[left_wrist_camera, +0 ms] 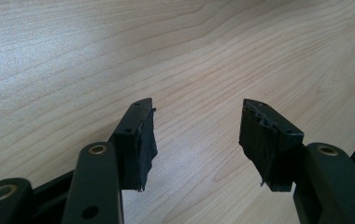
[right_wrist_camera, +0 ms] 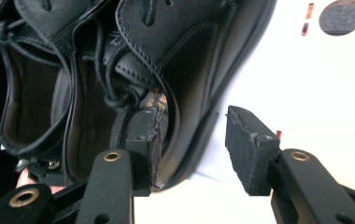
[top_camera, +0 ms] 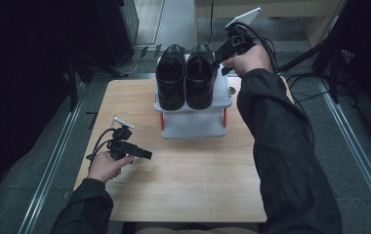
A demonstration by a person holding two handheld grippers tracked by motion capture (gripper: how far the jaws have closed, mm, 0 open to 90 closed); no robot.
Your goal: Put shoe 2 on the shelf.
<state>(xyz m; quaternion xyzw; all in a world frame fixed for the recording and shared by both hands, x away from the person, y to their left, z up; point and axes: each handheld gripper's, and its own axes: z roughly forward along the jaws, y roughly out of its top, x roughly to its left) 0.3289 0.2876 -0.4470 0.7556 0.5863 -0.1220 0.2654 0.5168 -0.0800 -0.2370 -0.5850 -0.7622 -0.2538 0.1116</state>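
Your right gripper (right_wrist_camera: 192,140) has its jaws apart and set astride the outer wall of the right shoe (right_wrist_camera: 185,70): one jaw is down inside the opening, against the lining, and the other stands outside, a little clear of the leather. Nothing is clamped yet. From above, your right hand (top_camera: 249,58) has that gripper (top_camera: 218,56) reaching in from the far right, over the shoe's (top_camera: 200,75) ankle opening.

The shoe sits on the top of a small grey rack (top_camera: 192,122) at the far middle of the wooden table (top_camera: 183,185), touching or just beside the left shoe (top_camera: 170,77). Both run lengthwise away from you, toes far, heels near, so the wall between your jaws runs along that same line. My guess is the coming move is a pinch on that wall and a lift; the jaws cross the wall squarely, which looks right for it. The laces lie close to the inner jaw and could get caught.

Your left gripper (left_wrist_camera: 194,135) is apart too, empty, hanging over bare table. It sits at the near left (top_camera: 142,154), well away from the rack, so the right hand is plainly the nearer one.
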